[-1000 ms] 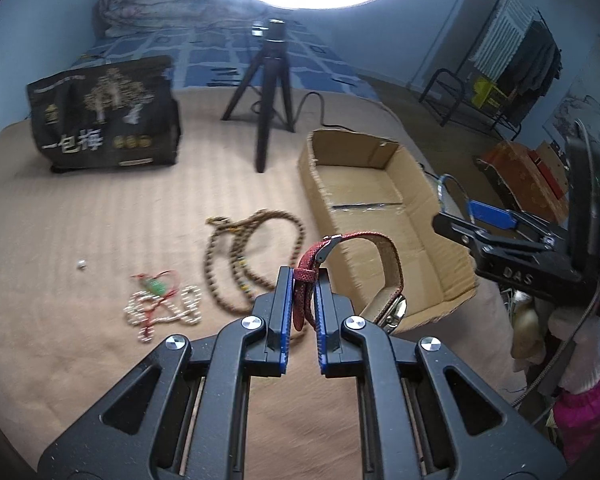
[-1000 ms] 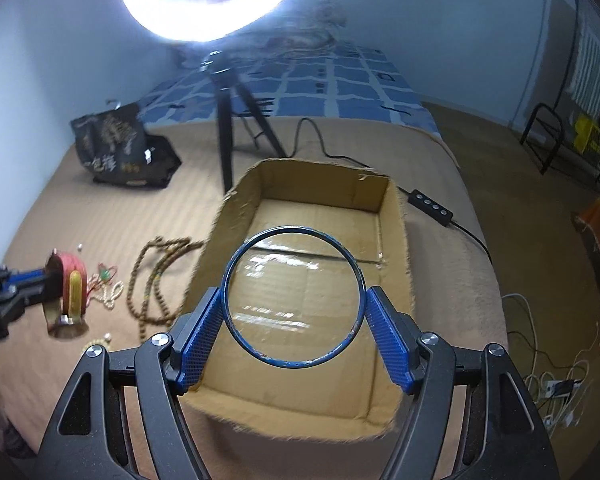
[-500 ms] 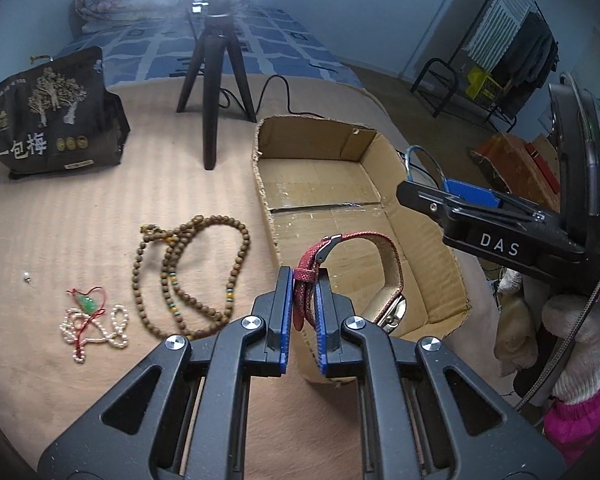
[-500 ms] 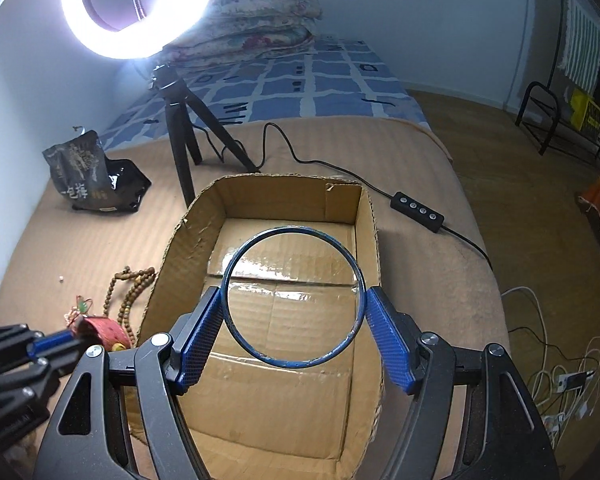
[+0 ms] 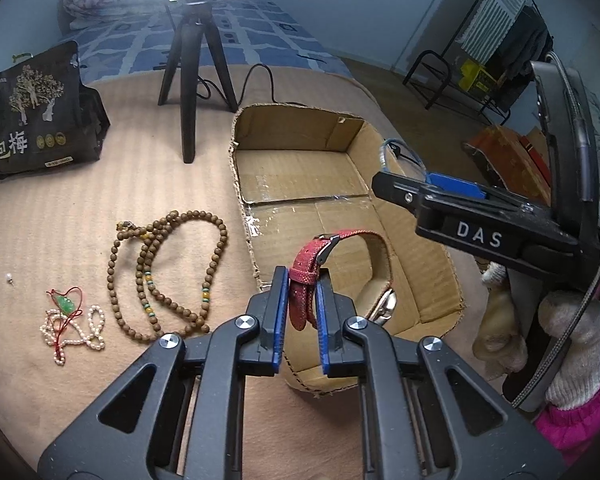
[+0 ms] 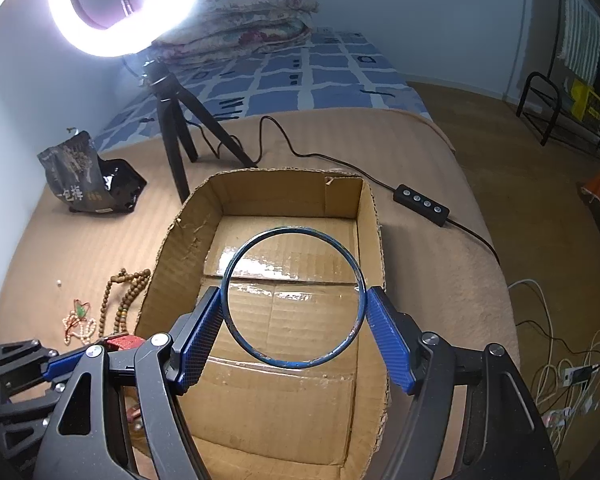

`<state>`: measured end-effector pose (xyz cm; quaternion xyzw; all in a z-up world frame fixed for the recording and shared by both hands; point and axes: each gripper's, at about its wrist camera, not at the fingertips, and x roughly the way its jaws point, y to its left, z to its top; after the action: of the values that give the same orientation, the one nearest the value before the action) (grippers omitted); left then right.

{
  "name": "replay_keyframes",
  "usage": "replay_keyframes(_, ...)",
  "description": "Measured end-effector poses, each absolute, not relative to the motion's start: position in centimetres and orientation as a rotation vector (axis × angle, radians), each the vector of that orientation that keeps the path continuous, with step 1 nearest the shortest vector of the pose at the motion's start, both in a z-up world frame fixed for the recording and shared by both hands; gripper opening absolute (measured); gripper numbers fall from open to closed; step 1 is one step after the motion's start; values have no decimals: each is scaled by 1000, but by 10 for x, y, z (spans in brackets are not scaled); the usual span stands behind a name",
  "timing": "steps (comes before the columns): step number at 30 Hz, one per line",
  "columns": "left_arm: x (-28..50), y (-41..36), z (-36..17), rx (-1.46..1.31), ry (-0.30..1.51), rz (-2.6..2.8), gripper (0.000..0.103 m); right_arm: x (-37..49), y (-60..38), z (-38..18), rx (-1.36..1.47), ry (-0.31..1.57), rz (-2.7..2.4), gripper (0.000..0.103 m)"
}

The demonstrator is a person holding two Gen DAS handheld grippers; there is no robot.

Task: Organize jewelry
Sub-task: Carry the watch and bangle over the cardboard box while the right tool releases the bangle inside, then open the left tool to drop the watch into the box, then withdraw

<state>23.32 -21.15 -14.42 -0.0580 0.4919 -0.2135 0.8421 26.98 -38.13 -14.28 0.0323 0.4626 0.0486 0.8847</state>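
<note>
Bedroom, ring light (image 6: pixel 112 12) on a tripod (image 5: pixel 192 80), work area was a bed under a tan blanket (image 5: pixel 60 208). Left tongs (image 5: pixel 302 312) were clamped on the strap of a red watch (image 5: pixel 312 276), strap pinched upright between the blue pads, loop and metal case hanging past the tips, over the near-left corner of the cardboard box (image 5: pixel 312 132). Right tongs (image 6: pixel 294 320) were spread wide and held a thin blue bangle (image 6: pixel 294 298) by its outer edge, one pad on each side, ring facing the camera, hovering above the box floor. Box interior looked bare apart from tape. Handling guess: watch strap is soft and floppy, case end is the heavy part and will swing, so the strap near the buckle is a fair grip; drop it low. Bangle is stiff, light, probably slick metal, held only by squeeze across its width, so it could pop out if the tongs twist; release should be a plain opening close to the cardboard. Outward on the blanket, left of the box: brown bead necklace (image 5: pixel 168 276) in loops, just beside it a pearl string with red cord and green pendant (image 5: pixel 70 320), both untouched and well apart from either tongs. Black snack bag (image 5: pixel 36 112) farther back.
</note>
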Motion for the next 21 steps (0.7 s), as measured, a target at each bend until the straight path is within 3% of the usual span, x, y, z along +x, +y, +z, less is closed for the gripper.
replay_keyframes(2, 233, -213, -146, -125, 1046, -467, 33, 270, -382, -143, 77, 966, 93, 73)
replay_keyframes(4, 232, -211, -145, -121, 1035, -452, 41, 271, -383, -144, 90, 970, 82, 77)
replay_keyframes(21, 220, -192, -132, -113, 1012, -427, 41, 257, -385, -128, 111, 937, 52, 77)
